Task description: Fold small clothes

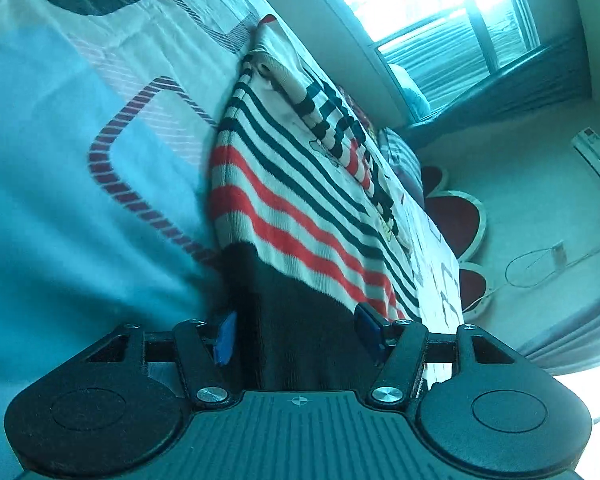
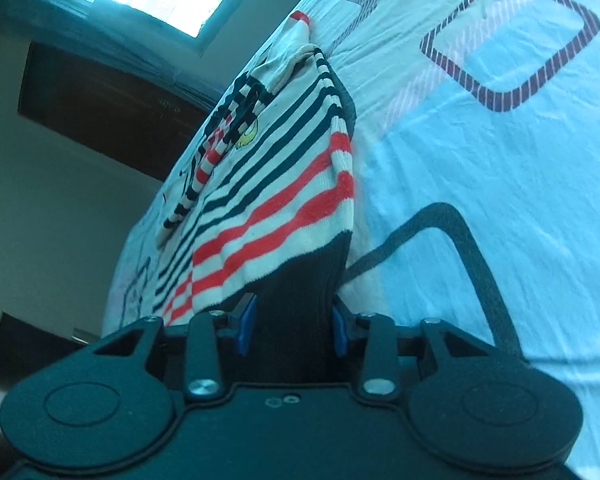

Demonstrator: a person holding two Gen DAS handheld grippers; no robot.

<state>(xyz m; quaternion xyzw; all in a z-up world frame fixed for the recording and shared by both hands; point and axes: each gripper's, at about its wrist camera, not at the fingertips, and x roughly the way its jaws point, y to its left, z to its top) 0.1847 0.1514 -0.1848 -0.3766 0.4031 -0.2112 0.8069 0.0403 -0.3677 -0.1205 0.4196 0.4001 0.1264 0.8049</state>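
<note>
A small knitted sweater (image 1: 300, 184) with white, dark and red stripes and a dark hem lies on a patterned bed sheet (image 1: 80, 140). Its sleeves are folded in over the body. My left gripper (image 1: 296, 336) has its blue pads on either side of the dark hem (image 1: 300, 340) at one bottom corner. In the right wrist view the same sweater (image 2: 268, 184) runs away from me. My right gripper (image 2: 290, 330) is closed on the dark hem (image 2: 296, 296) at the other bottom corner. The hem fills the gap between both pairs of fingers.
The sheet (image 2: 500, 160) carries striped and dark square outlines. A window (image 1: 440, 4) is beyond the bed. Red heart-shaped cushions (image 1: 456, 216) and a cable (image 1: 536, 268) lie on the floor beside the bed. A dark wooden panel (image 2: 100, 108) stands by the wall.
</note>
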